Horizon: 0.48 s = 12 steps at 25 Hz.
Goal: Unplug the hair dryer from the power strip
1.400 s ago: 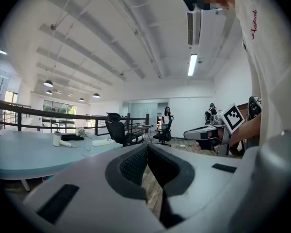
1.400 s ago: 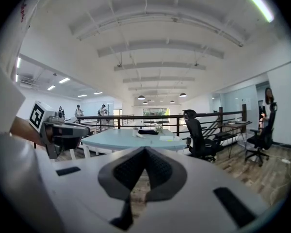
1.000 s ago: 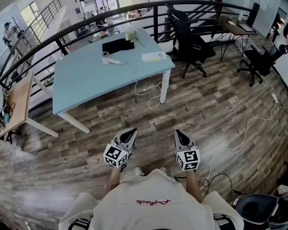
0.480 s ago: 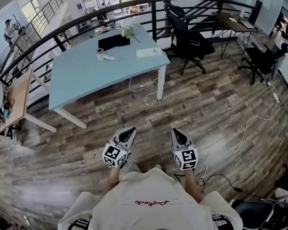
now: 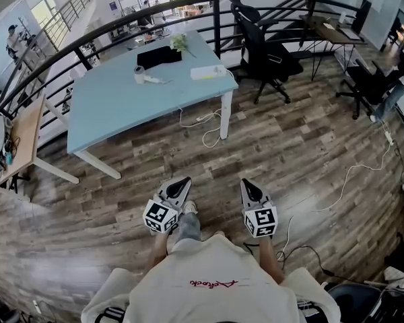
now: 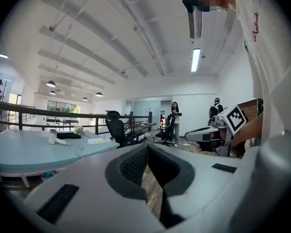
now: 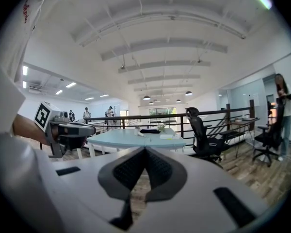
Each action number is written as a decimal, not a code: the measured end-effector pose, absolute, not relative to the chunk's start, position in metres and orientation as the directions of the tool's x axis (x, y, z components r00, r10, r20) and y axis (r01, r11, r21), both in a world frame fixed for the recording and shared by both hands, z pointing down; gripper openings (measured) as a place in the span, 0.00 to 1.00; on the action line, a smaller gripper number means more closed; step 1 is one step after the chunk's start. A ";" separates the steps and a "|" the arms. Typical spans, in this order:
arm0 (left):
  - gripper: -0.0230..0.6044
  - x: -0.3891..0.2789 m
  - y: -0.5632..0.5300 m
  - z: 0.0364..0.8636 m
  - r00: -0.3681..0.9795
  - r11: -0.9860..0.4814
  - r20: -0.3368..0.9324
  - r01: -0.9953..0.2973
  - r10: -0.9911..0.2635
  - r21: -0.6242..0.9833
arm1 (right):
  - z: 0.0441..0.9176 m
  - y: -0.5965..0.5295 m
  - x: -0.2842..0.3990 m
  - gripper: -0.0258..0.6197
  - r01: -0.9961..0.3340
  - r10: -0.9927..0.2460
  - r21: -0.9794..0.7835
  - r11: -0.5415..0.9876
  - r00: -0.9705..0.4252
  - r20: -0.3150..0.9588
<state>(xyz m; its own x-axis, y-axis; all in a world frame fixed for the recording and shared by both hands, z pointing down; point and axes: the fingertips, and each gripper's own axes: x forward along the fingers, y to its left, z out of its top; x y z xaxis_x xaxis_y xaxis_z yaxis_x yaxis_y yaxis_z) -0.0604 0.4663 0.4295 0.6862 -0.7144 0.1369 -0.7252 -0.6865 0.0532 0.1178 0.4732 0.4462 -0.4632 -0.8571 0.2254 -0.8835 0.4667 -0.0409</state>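
Observation:
The hair dryer lies on the far side of the light-blue table, small and pale, several steps ahead of me. A white power strip rests near the table's right edge, and a white cable hangs from there to the floor. My left gripper and right gripper are held side by side in front of the person's body, both shut and empty, far from the table. The left gripper view shows the dryer and strip far off; the right gripper view shows the strip.
A black railing curves behind the table. Black office chairs stand to the right, a wooden desk to the left. A black cloth and flowers lie on the table. Cables trail over the wood floor.
The person has walked a little towards the table, and a leg now shows between the grippers. Both grippers keep their places in front of the body and stay shut.

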 end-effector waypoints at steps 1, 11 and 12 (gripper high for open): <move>0.05 -0.061 0.464 0.430 0.686 -0.686 0.136 -0.725 -0.714 0.057 | 0.447 0.470 0.117 0.07 -0.883 -0.857 -0.041 0.467 -0.463 0.224; 0.05 -0.076 0.400 0.439 0.681 -0.677 0.121 -0.732 -0.722 0.072 | 0.453 0.415 0.110 0.07 -0.894 -0.869 -0.025 0.447 -0.441 0.227; 0.05 -0.078 0.391 0.440 0.683 -0.679 0.119 -0.730 -0.721 0.074 | 0.454 0.407 0.110 0.07 -0.897 -0.871 -0.023 0.442 -0.435 0.228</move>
<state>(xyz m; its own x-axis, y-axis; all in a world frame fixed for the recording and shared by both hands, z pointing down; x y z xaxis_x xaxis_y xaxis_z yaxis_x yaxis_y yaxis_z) -0.0777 0.3910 0.4396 0.6827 -0.7210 0.1188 -0.7302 -0.6793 0.0739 0.1096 0.4068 0.4537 -0.4353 -0.8708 0.2285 -0.8966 0.4422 -0.0226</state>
